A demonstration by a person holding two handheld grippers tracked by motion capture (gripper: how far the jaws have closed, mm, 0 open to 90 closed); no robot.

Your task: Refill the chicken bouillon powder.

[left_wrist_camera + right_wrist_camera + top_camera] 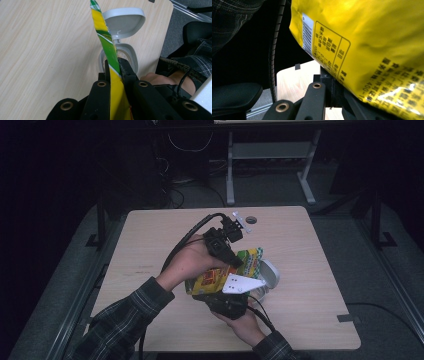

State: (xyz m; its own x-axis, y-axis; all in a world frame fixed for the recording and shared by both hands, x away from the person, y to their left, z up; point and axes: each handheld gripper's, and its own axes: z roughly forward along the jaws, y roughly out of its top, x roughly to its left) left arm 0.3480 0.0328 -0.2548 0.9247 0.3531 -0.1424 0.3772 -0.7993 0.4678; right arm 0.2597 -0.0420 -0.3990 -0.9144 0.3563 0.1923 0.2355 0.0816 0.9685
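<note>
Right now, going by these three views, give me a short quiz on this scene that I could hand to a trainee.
1. True or false: the lid of the grey container stands open.
2. What are the left gripper and the right gripper both shut on?
3. Where is the yellow snack bag relative to the container? A) lying flat on the table far from it B) held above its mouth C) pushed fully inside it

Key
1. True: the hinged lid is tipped back.
2. The yellow snack bag: the left grips its green top edge, the right its yellow lower part.
3. B
</note>
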